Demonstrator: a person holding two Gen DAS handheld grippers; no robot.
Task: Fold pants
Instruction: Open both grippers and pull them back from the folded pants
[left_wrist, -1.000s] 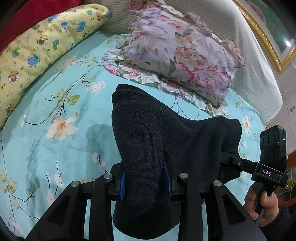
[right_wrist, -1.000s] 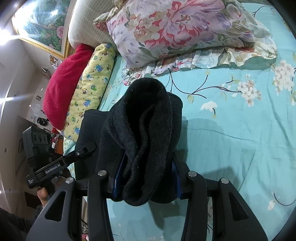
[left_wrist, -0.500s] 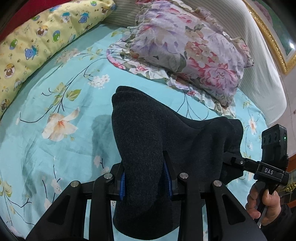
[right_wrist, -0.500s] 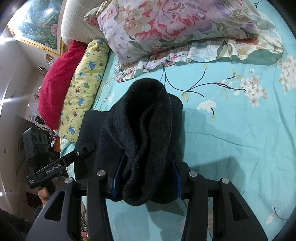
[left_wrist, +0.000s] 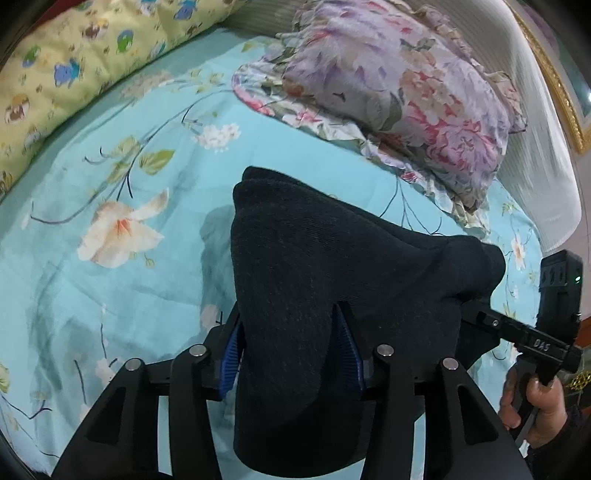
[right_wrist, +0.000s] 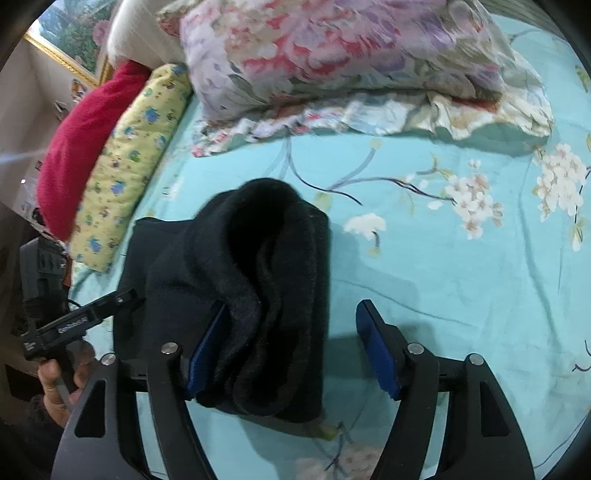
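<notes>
Open turquoise bed sheet (right_wrist: 461, 266) to the right of the dark pants (right_wrist: 258, 295), flat and free for passing. Blocked ahead by the floral pillow (right_wrist: 351, 55), on the left by the yellow pillow (left_wrist: 74, 66) and red cushion (right_wrist: 81, 140).

The pants (right_wrist: 258, 295) lie bunched on the bedsheet (right_wrist: 461, 280), near side. The floral pillow (right_wrist: 332, 55) lies far behind them, the long bolster (right_wrist: 129, 162) to their far left.
</notes>
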